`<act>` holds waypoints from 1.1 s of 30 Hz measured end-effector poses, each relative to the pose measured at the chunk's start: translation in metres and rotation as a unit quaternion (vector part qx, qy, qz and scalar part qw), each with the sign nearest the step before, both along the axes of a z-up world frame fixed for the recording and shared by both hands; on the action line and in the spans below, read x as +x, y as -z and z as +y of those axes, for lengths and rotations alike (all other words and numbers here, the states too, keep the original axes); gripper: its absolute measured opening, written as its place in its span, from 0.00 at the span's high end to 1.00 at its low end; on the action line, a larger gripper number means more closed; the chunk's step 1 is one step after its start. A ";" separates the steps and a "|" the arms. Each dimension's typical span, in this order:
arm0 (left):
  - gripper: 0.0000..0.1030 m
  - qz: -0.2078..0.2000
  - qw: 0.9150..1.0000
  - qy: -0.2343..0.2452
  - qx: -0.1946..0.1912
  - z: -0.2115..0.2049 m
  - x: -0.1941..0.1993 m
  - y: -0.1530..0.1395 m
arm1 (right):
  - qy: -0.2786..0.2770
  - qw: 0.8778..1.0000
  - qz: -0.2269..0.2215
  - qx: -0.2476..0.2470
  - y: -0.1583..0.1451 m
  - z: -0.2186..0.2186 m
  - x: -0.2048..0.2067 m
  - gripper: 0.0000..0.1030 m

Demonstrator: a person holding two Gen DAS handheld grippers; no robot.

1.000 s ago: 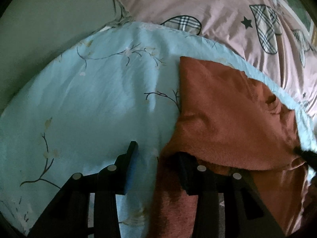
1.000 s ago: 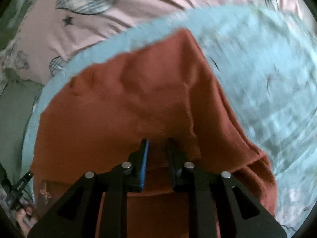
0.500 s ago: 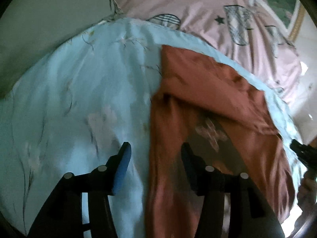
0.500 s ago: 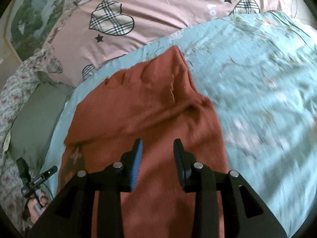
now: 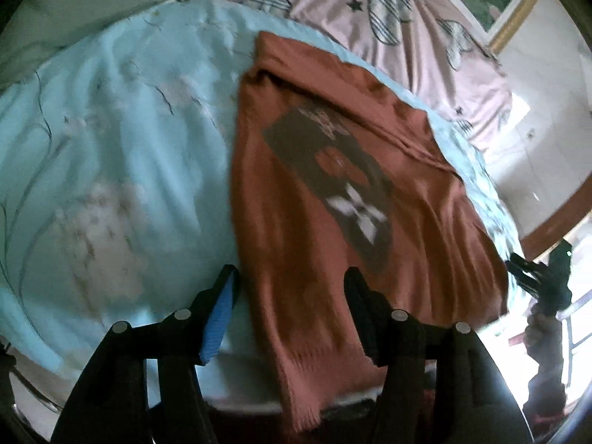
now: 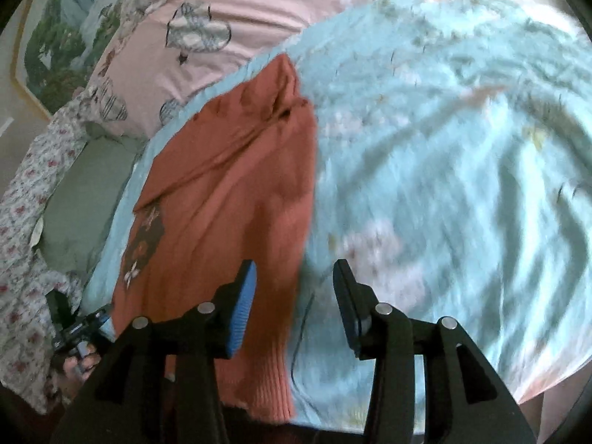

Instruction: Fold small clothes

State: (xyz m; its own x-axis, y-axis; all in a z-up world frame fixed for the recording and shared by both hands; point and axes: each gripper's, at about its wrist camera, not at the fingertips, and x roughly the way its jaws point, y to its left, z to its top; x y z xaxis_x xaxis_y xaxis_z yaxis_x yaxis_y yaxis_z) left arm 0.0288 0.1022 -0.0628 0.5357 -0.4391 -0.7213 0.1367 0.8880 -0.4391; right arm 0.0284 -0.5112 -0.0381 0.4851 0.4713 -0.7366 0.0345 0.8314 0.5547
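Observation:
A rust-orange knit sweater [image 5: 333, 199] lies lengthwise on a light blue floral sheet [image 5: 111, 155], its ribbed hem hanging over the near edge. A dark square print with a white flower [image 5: 355, 207] shows on it. My left gripper [image 5: 292, 288] hovers open above the hem end, holding nothing. In the right wrist view the same sweater [image 6: 236, 199] lies left of centre, and my right gripper [image 6: 296, 281] is open over its right edge, empty. The far sleeve part is folded over the body.
A pink duvet with plaid hearts [image 5: 407, 11] lies beyond the sheet. A green pillow [image 6: 81, 199] and flowered fabric [image 6: 26, 222] sit at the left. The other hand-held gripper [image 5: 544, 281] shows at the right edge. A framed landscape picture [image 6: 55, 37] hangs behind.
Both grippers let go of the sweater, opened wide and pulled back and up toward the near edge. The folded sweater now lies flat, its printed side showing.

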 end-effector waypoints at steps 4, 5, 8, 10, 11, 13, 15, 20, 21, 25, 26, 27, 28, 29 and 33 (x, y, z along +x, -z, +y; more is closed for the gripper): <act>0.42 -0.002 1.000 0.014 -0.024 -0.001 -0.017 0.004 | -0.043 0.999 0.013 0.026 0.015 0.011 -0.008 0.57; 0.42 0.003 0.998 0.022 -0.054 0.001 -0.021 0.007 | -0.051 0.998 0.009 0.034 0.015 0.014 -0.009 0.56; 0.43 0.020 0.994 0.036 -0.096 0.008 -0.026 0.016 | -0.071 0.995 0.000 0.064 0.019 0.018 -0.005 0.56; 0.43 0.027 0.993 0.041 -0.109 0.008 -0.026 0.020 | -0.080 0.993 -0.002 0.081 0.023 0.020 -0.001 0.56; 0.44 0.030 0.992 0.044 -0.115 0.007 -0.027 0.022 | -0.085 0.993 -0.002 0.085 0.024 0.022 0.001 0.56; 0.52 0.035 0.992 0.047 -0.114 0.005 -0.027 0.025 | -0.096 0.992 -0.006 0.084 0.023 0.026 0.001 0.57; 0.59 0.038 0.992 0.051 -0.105 0.002 -0.029 0.028 | -0.104 0.991 -0.008 0.083 0.023 0.025 -0.001 0.59; 0.79 0.044 0.992 0.054 -0.104 0.004 -0.028 0.035 | -0.103 0.991 -0.005 0.090 0.026 0.022 -0.005 0.77; 0.82 0.045 0.992 0.055 -0.101 0.004 -0.027 0.035 | -0.100 0.991 0.000 0.084 0.027 0.023 -0.004 0.90; 0.95 0.013 0.996 0.065 -0.055 -0.003 -0.037 0.022 | -0.091 0.994 0.002 0.058 0.023 0.022 -0.013 0.93; 0.95 0.002 0.997 0.067 -0.047 -0.002 -0.042 0.018 | -0.086 0.995 0.001 0.060 0.021 0.017 -0.019 0.93; 0.96 -0.004 0.997 0.068 -0.045 -0.001 -0.045 0.015 | -0.083 0.994 0.003 0.067 0.022 0.013 -0.024 0.93; 0.96 -0.010 0.997 0.066 -0.046 0.002 -0.049 0.013 | -0.081 0.994 0.006 0.072 0.023 0.009 -0.027 0.94; 0.96 -0.010 0.997 0.064 -0.051 0.004 -0.050 0.013 | -0.079 0.994 0.006 0.082 0.026 0.005 -0.031 0.94; 0.96 -0.006 0.996 0.059 -0.068 0.006 -0.046 0.014 | -0.080 0.991 -0.002 0.106 0.028 0.006 -0.031 0.93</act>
State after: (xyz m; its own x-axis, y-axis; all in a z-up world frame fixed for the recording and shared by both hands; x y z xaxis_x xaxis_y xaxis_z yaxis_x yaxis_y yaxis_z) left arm -0.0173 0.1083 -0.0771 0.4829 -0.5918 -0.6454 0.2417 0.7985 -0.5513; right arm -0.0022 -0.5056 -0.0663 0.3949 0.6864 -0.6107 -0.0913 0.6908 0.7173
